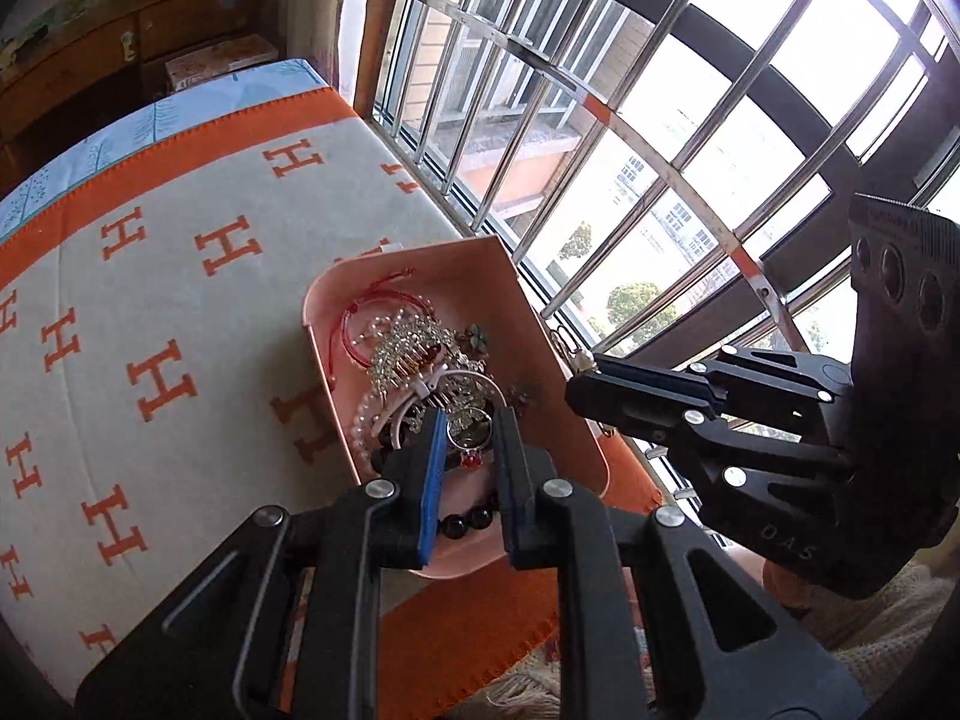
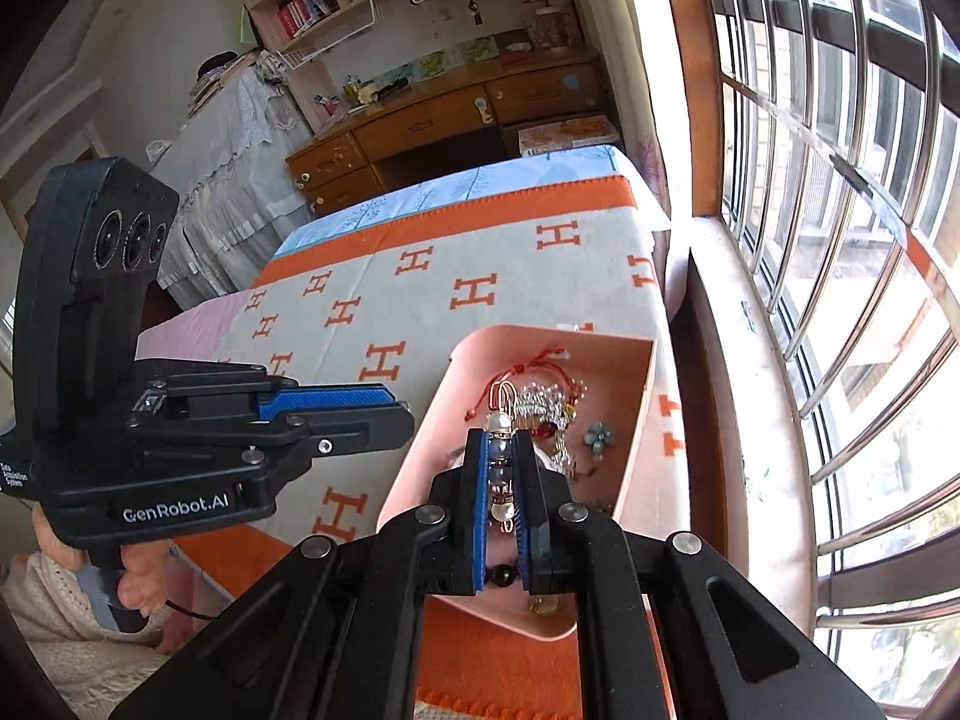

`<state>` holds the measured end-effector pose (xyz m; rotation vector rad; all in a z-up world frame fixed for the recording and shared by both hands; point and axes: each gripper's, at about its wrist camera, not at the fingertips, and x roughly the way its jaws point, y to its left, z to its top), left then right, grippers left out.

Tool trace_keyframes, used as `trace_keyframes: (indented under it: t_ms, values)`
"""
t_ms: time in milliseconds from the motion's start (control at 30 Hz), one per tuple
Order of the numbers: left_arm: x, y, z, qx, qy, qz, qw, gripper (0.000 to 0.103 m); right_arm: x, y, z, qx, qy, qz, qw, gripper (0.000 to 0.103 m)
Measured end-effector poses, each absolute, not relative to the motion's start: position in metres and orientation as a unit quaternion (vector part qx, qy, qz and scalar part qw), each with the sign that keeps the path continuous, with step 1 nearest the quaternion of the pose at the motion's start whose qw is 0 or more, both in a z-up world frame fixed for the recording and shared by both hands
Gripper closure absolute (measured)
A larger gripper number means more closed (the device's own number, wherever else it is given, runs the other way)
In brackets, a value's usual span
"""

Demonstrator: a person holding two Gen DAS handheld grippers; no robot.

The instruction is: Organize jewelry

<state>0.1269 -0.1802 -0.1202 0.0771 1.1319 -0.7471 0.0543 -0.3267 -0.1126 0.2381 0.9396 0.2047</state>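
Note:
A pink tray (image 1: 420, 258) (image 2: 600, 342) lies on the H-patterned blanket and holds a tangled jewelry pile (image 1: 414, 360) (image 2: 552, 408) with a red cord, crystal pieces, a flower charm and a black bead bracelet (image 1: 468, 519). My left gripper (image 1: 471, 417) (image 2: 408, 420) hovers over the tray's near end. It looks shut on a small silver ring charm (image 1: 471, 438) with red beads. My right gripper (image 2: 501, 438) (image 1: 573, 381) is beside it above the tray, shut on a beaded pin (image 2: 501, 420) with pearls and copper wire loops.
The grey and orange blanket (image 1: 180, 312) (image 2: 420, 300) covers the surface under the tray. A barred window (image 1: 660, 120) (image 2: 840, 240) and its sill run along the tray's side. A wooden desk (image 2: 450, 120) and bookshelves stand beyond. A hand (image 2: 138, 576) holds the left gripper's handle.

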Motion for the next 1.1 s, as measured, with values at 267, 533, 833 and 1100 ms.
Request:
trace_keyframes:
  t_ms: [267,533,833,1100]
  values:
    - [0.122,-0.166,-0.161,0.046,0.562,-0.302,0.769,0.076,0.031,-0.326,-0.160,0.122,0.488,0.080,0.861,0.089]
    - [0.118,-0.123,-0.128,0.005,0.519,-0.266,0.813,0.048,0.022,-0.326,-0.151,0.124,0.451,0.068,0.881,0.075]
    - [0.086,-0.092,-0.101,0.017,0.470,-0.196,0.861,0.048,0.018,-0.301,-0.139,0.097,0.436,0.079,0.891,0.075]
    - [0.060,-0.069,-0.085,0.011,0.449,-0.118,0.886,0.044,0.010,-0.272,-0.117,0.074,0.415,0.101,0.901,0.075]
